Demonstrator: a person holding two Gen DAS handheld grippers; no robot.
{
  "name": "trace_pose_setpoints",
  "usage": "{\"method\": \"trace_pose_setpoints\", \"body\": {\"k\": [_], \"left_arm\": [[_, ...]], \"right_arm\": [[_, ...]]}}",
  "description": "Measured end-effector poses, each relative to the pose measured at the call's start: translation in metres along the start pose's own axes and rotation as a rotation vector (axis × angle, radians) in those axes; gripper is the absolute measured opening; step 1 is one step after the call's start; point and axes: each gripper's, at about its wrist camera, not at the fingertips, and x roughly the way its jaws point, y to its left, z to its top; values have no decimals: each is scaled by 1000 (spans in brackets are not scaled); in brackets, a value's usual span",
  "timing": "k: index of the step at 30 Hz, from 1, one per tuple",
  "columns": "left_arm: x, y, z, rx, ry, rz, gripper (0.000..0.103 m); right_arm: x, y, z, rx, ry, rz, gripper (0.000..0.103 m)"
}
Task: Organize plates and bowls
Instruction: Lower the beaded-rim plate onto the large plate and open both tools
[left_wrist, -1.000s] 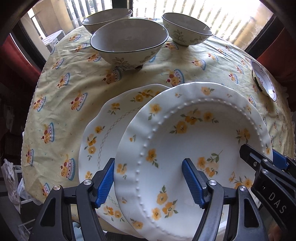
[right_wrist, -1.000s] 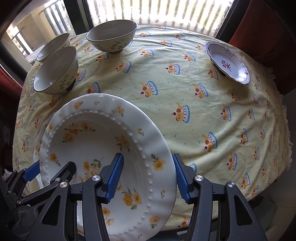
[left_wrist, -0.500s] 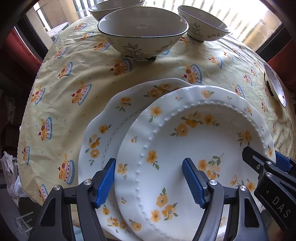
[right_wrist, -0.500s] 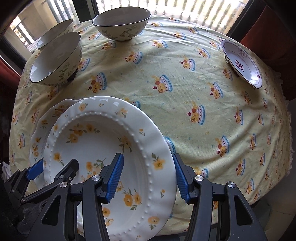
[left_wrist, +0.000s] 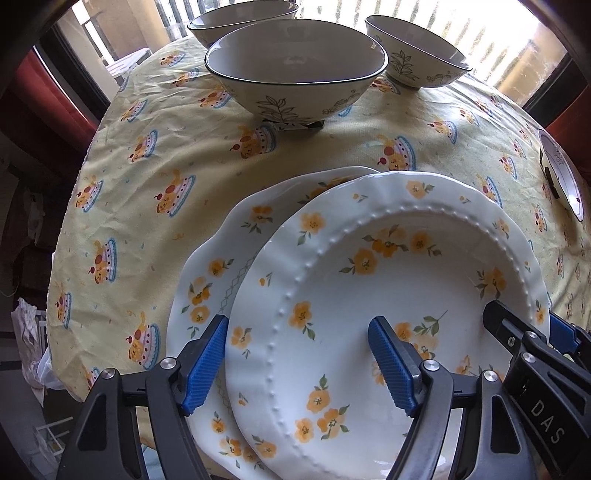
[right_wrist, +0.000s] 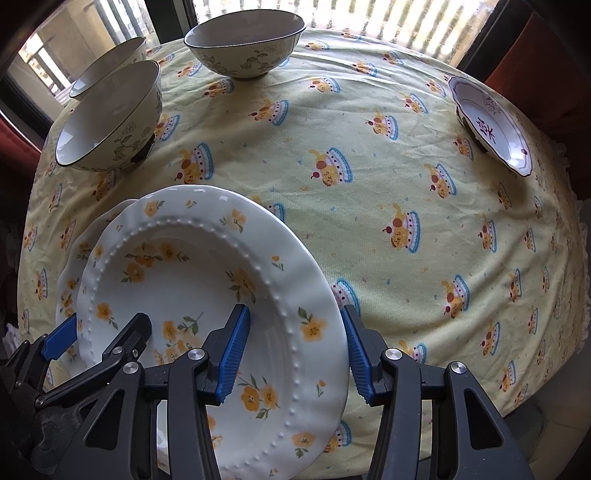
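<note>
At 6 o'clock worktop (right_wrist: 369, 177) edge: beaded plate (left_wrist: 388, 295) over scalloped plate (left_wrist: 221, 266); left claw (left_wrist: 301, 363), right claw (right_wrist: 293, 350) spread astride rim. Stacking step; next: centre, then nest bowls (left_wrist: 295, 70).

White plates (left_wrist: 388, 280), orange flowers; cream bowls (right_wrist: 110, 122), dark rims, leaf sprigs; yellow tablecloth (right_wrist: 388, 192), cake print.

Two plates bottom left in the right wrist view, the beaded plate (right_wrist: 207, 295) overlapping the scalloped plate (right_wrist: 70, 280); three bowls (right_wrist: 110, 122) top left, small dish (right_wrist: 491, 125) probably near the table's right edge.
</note>
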Motion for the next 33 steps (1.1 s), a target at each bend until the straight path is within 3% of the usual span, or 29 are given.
{"method": "trace_pose_setpoints", "body": {"k": [4, 15, 19, 25, 33], "left_arm": [[-4, -3, -4, -5, 7, 37, 77], [-32, 6, -12, 37, -25, -13, 79], [-32, 18, -18, 55, -6, -20, 79], [-36, 27, -25, 65, -39, 9, 79], [-37, 29, -24, 108, -42, -18, 79]], "right_arm": [[1, 0, -4, -4, -12, 12, 54], [-7, -5, -22, 32, -18, 14, 44], [-4, 0, -23, 28, -25, 10, 45], [8, 7, -27, 66, 9, 53, 46], [12, 15, -32, 92, 6, 54, 48]]}}
